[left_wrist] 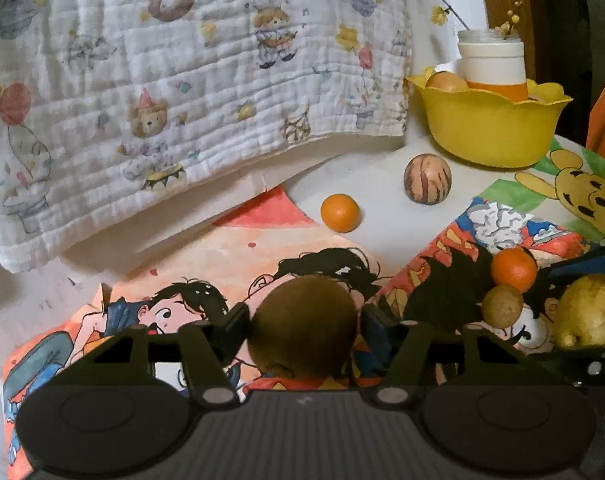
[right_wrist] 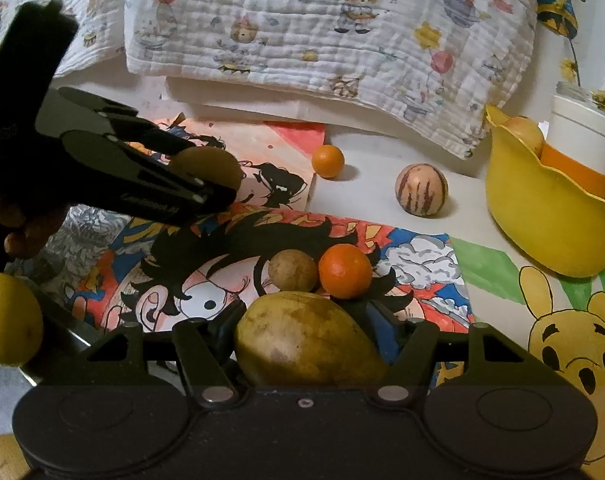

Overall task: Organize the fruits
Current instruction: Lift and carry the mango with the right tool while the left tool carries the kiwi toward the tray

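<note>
Left gripper (left_wrist: 304, 330) has its jaws pinching a brown kiwi (left_wrist: 302, 326), one finger on each flank. In the right wrist view the kiwi (right_wrist: 208, 170) sits above the cartoon poster (right_wrist: 262, 236), looks lifted off the desk.

Right gripper (right_wrist: 308, 340) has its jaws around a yellow mango (right_wrist: 308, 340), touching both sides. Can't tell if the mango is off the desk (right_wrist: 366, 204) yet.

Just past the mango: a small tan fruit (right_wrist: 292, 271) and an orange (right_wrist: 345, 271), touching each other, tight against the mango's far end. Farther out on bare desk, a smaller orange (right_wrist: 328, 161) and a striped round fruit (right_wrist: 421, 189), well apart. Far right is the yellow bowl (right_wrist: 542, 216) with one pale fruit (right_wrist: 524, 134) and a white-orange cup (right_wrist: 582, 148) inside. Another yellow fruit (right_wrist: 8, 320) at the near left edge.

Step in hand, my read: carry the held fruit to the bowl.
- Lift the mango straight up first, or it may nudge the tan fruit and orange and set them rolling.
- The kiwi is round and probably soft, so keep the squeeze light and level.
- One gripper at a time over the bowl, as the cup takes up room.
- Release low inside the rim on the side away from the cup, since a drop may bruise the fruit or tip the cup.
</note>
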`<state>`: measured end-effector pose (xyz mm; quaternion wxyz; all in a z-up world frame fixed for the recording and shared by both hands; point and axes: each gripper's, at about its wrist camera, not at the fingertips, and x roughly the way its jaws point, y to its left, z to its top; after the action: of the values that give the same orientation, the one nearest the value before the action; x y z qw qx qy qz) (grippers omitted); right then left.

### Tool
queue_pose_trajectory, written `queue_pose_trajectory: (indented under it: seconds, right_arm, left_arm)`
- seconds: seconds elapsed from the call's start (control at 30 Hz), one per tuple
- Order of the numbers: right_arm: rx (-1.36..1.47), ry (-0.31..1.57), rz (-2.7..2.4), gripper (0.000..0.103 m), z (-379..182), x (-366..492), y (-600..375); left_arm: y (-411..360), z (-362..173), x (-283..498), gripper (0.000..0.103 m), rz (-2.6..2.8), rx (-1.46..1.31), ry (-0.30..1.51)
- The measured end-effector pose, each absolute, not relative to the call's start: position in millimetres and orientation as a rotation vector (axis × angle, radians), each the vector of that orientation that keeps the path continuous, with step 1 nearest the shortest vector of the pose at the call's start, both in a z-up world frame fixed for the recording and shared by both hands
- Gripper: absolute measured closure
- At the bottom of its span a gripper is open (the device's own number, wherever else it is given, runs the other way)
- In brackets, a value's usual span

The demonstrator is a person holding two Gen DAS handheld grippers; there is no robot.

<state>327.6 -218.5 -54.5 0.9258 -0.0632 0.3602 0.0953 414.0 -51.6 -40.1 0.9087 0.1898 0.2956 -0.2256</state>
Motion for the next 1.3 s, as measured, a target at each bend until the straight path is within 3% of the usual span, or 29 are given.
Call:
queue_pose_trajectory:
  seconds: [0.37, 0.53, 1.3]
  right_arm:
    - [-0.075, 0.768, 0.210, 0.028, -58, 324, -224]
    - [-0.114, 0.747, 0.193, 0.037, -57, 323, -221]
    - [-0.034, 0.723, 0.210, 0.043, -53, 320, -229]
  left_arm:
    - [-54, -42, 418, 0.040, -0.456, 0.431, 0.617]
    - [-53, -43, 420, 0.041, -0.445, 0.410, 0.618]
    - [-51, -24, 388, 0.042, -0.496, 0.323, 0.662]
